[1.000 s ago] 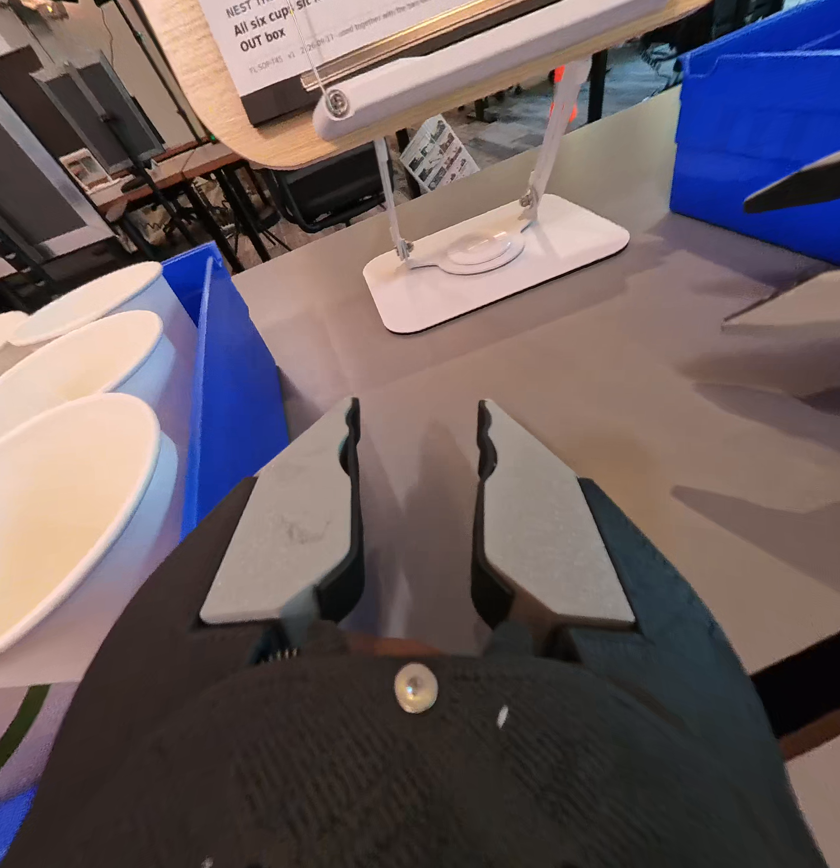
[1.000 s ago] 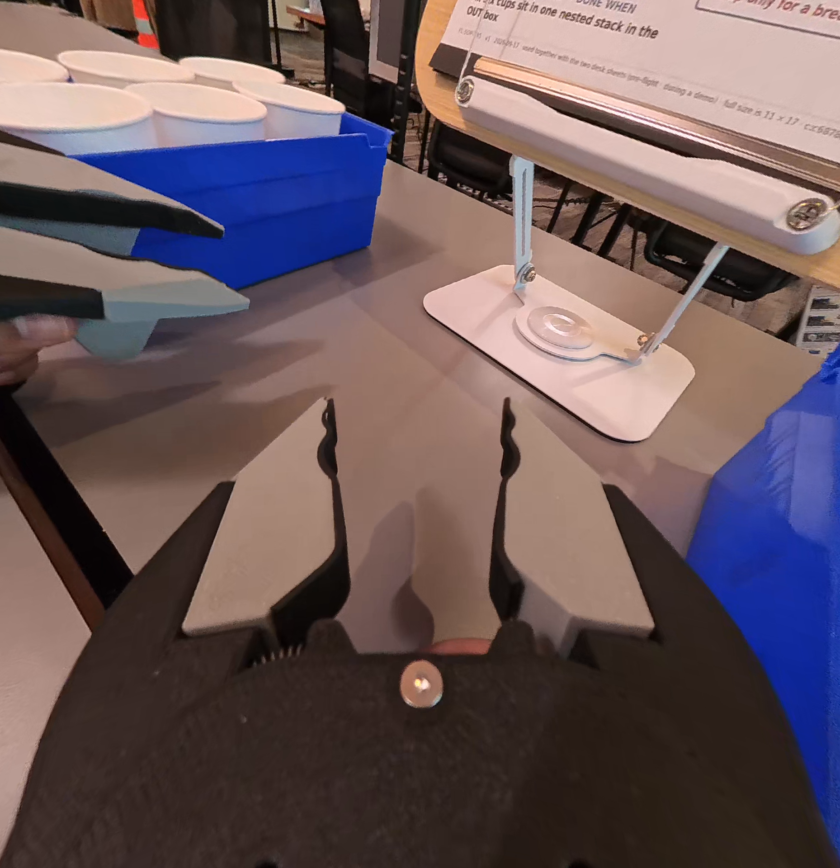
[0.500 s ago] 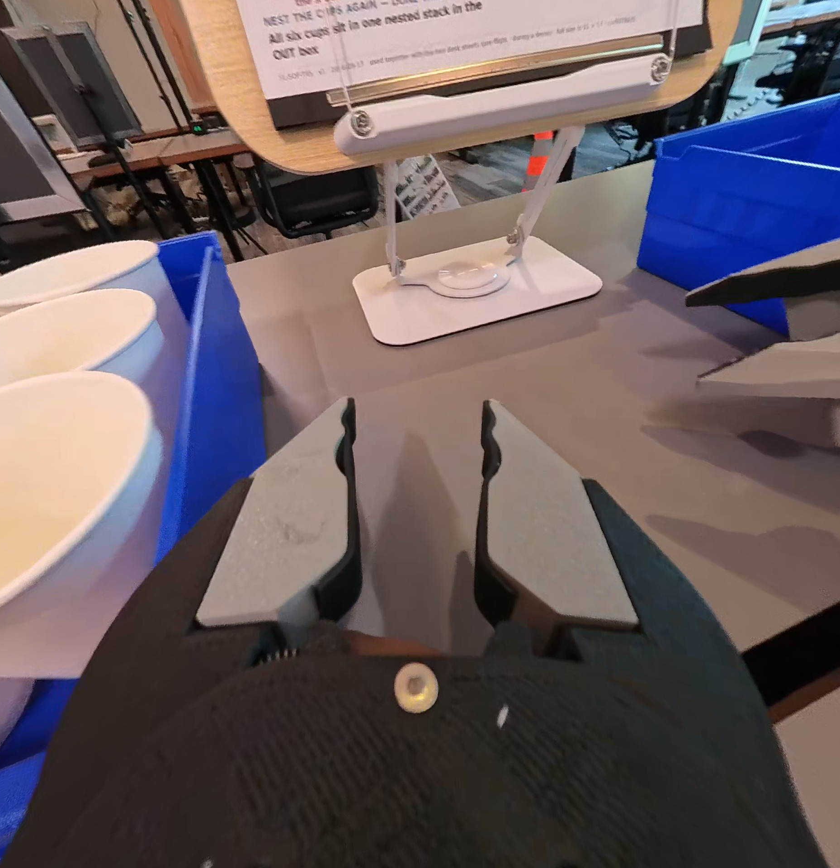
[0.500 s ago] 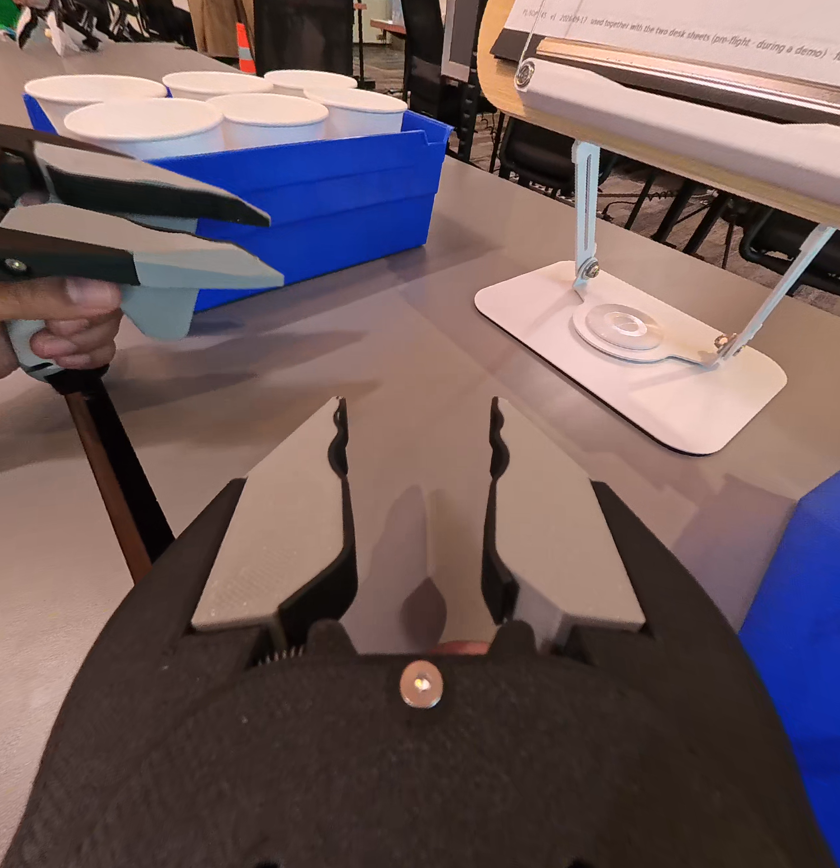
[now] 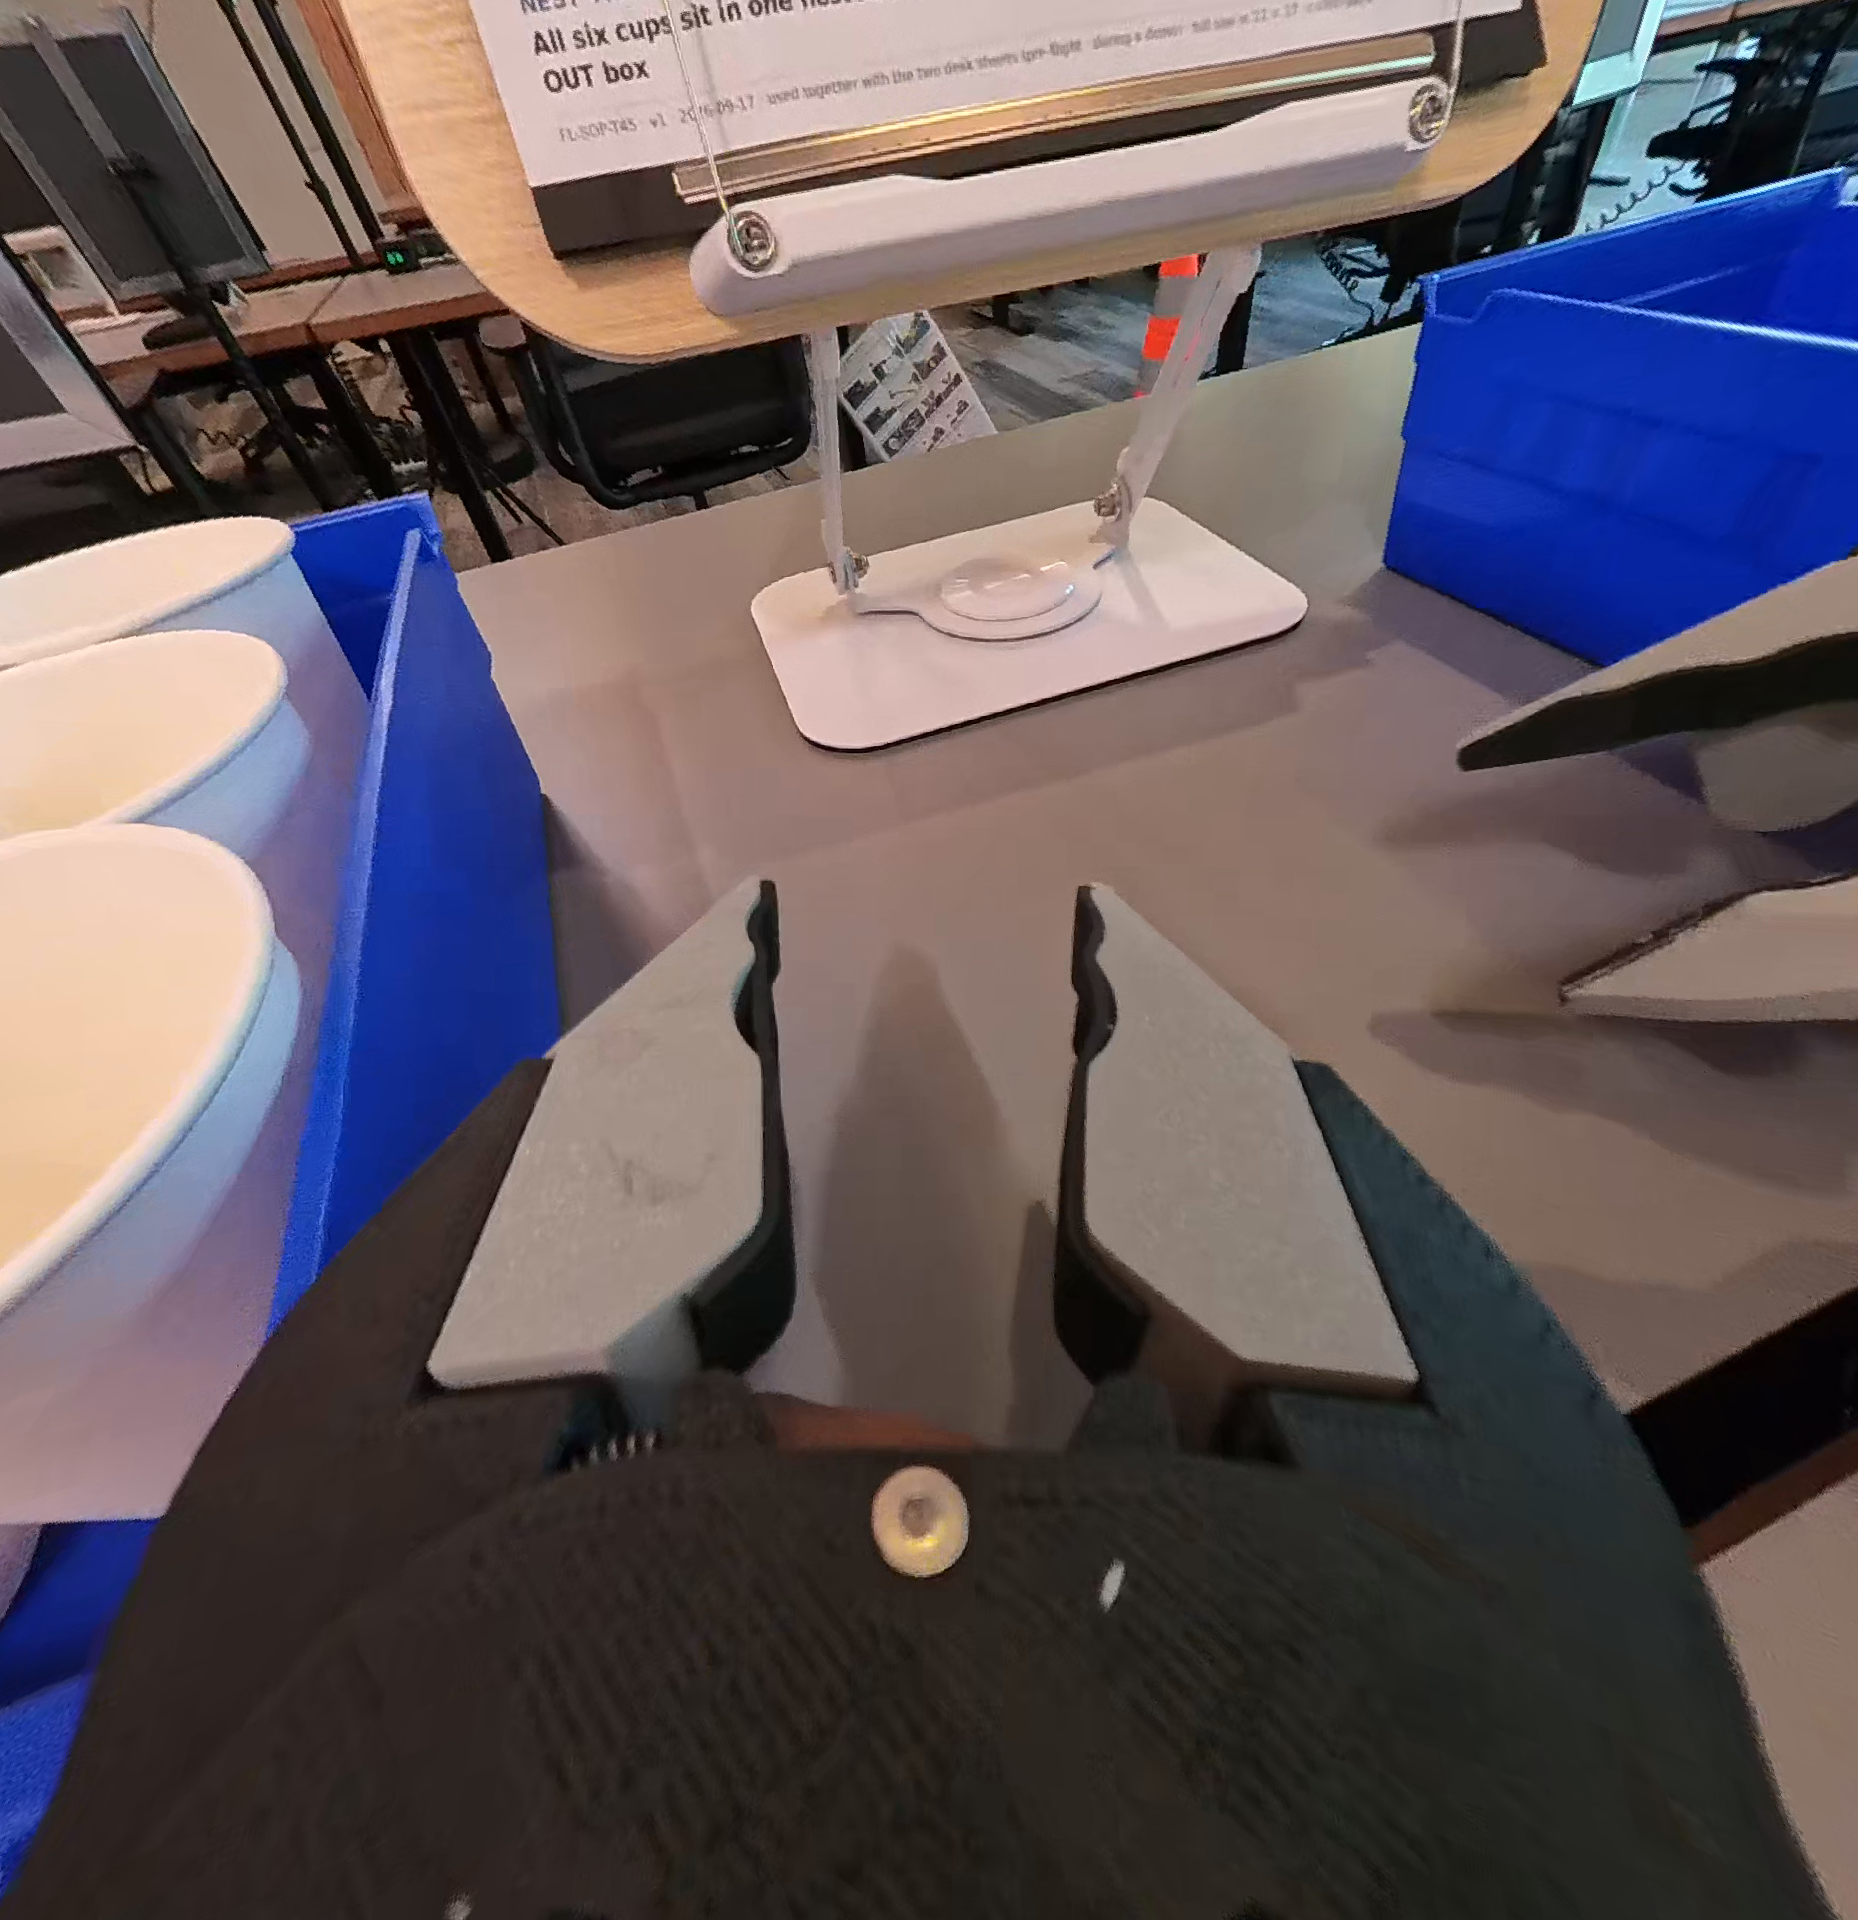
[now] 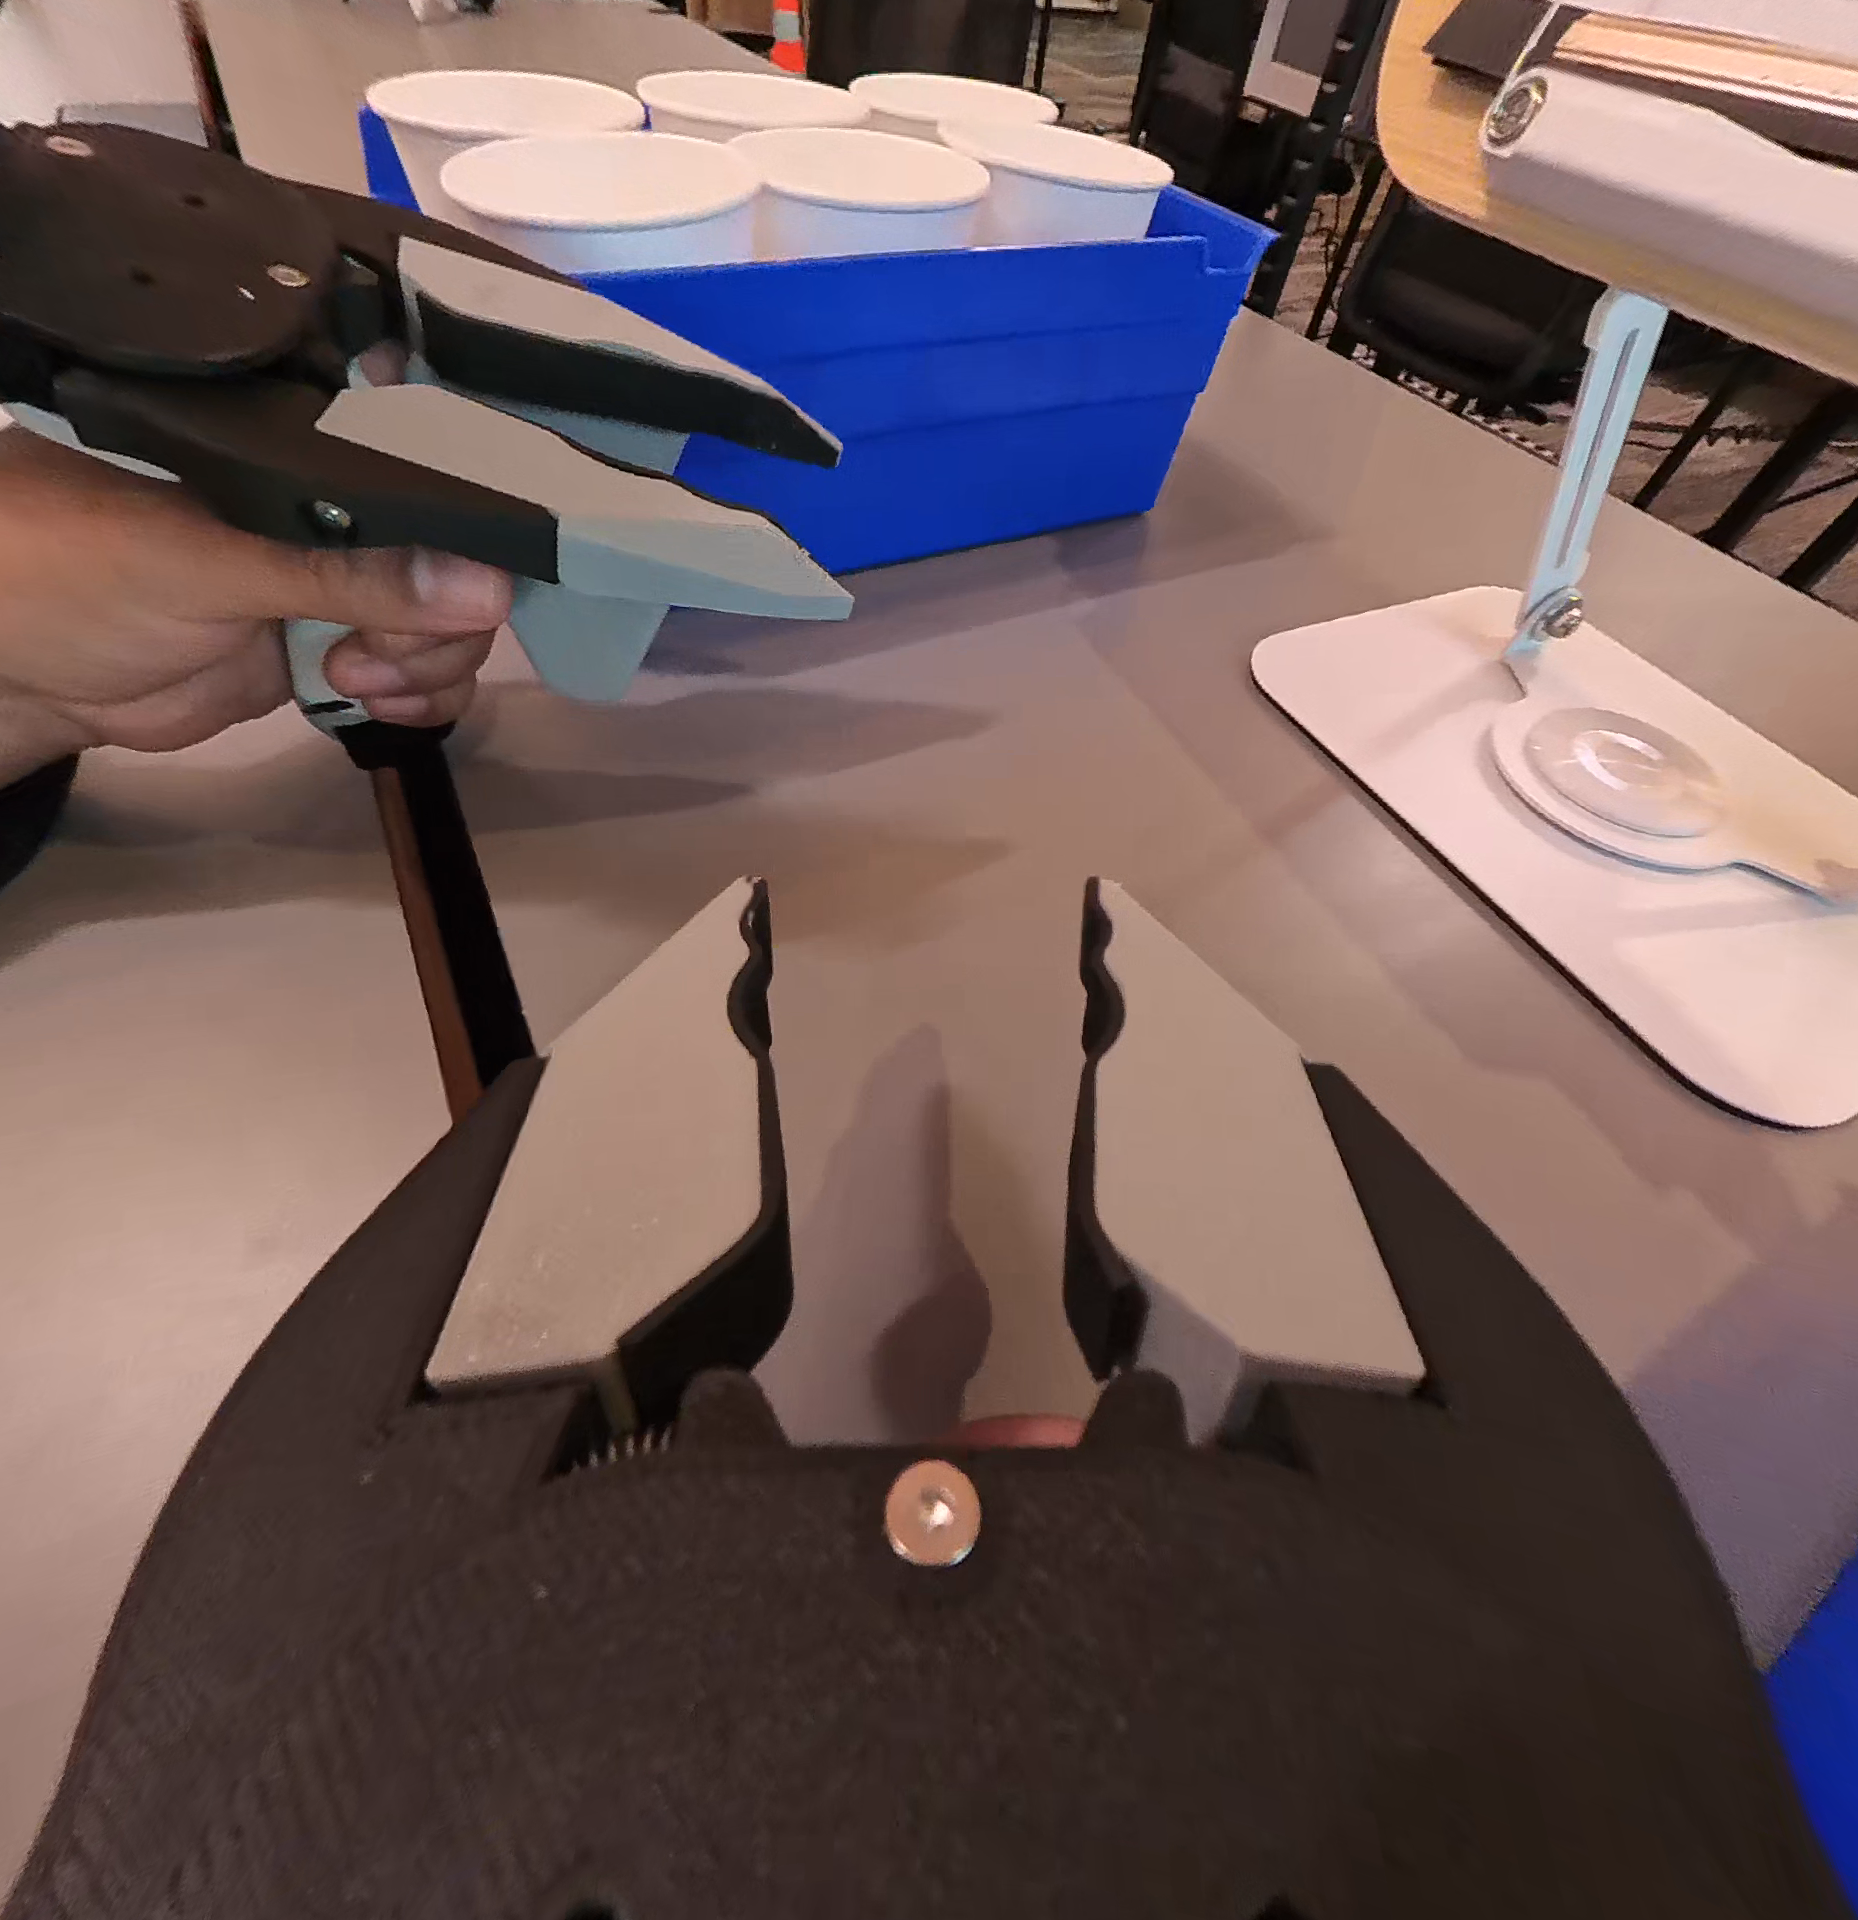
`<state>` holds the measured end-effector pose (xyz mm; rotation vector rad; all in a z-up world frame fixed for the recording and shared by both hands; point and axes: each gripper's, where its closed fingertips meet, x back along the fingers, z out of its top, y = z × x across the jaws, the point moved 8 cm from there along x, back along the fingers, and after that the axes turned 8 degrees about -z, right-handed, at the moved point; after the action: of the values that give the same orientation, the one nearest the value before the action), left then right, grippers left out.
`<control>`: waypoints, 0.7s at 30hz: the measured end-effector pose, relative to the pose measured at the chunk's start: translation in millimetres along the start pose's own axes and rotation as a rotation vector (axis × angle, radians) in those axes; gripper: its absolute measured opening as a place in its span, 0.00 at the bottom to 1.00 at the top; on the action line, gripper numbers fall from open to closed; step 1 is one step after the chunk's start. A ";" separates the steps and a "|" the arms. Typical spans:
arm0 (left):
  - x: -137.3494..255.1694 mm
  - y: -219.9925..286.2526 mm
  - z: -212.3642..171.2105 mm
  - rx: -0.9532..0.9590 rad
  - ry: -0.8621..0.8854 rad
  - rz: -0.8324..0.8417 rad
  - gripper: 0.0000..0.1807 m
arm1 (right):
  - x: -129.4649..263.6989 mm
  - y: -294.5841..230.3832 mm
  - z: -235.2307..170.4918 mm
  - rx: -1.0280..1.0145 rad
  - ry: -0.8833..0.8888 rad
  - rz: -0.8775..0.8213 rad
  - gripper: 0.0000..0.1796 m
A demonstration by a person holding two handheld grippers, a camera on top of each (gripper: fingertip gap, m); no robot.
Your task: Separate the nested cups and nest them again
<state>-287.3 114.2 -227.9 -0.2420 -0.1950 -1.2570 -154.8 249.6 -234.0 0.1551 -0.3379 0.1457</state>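
Over bare grey table, left gripper and right gripper, jaws spread, empty. Beside the left, six white cups standing apart in blue bin.

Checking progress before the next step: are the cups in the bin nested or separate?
Separate: six white cups stand upright side by side in the blue bin, each rim showing.

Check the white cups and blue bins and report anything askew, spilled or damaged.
Nothing stands out. Six white paper cups stand upright, side by side in the blue plastic bin; none is tipped or crushed, and no spill shows on the grey table. Both grippers are open and empty.
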 end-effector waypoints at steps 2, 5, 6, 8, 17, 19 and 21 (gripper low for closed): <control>-1.0 0.9 -1.2 -0.010 -0.010 0.001 0.30 | -0.5 1.4 -0.5 -0.003 0.002 -0.027 0.32; -2.4 4.3 -1.7 -0.033 -0.020 -0.003 0.30 | -0.4 4.5 -0.5 -0.010 0.002 -0.080 0.31; -2.8 5.2 -1.7 -0.041 -0.021 -0.002 0.30 | -0.4 5.6 -0.5 -0.008 0.004 -0.098 0.31; -3.7 6.5 -2.6 -0.049 -0.028 -0.004 0.30 | 0.1 6.4 0.0 0.004 0.010 -0.114 0.31; -5.1 8.3 -3.6 -0.066 -0.040 -0.002 0.30 | 4.1 7.2 4.8 -0.049 0.054 -0.051 0.31; -4.8 8.2 -3.3 -0.065 -0.037 0.000 0.30 | 5.2 9.9 5.1 -0.058 0.061 -0.075 0.31; -4.5 8.4 -3.0 -0.066 -0.035 0.001 0.30 | 5.3 13.0 4.0 -0.067 0.052 -0.106 0.30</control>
<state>-280.5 119.9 -232.7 -0.3212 -0.1840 -1.2600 -153.3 262.2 -226.8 0.1025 -0.2817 0.0334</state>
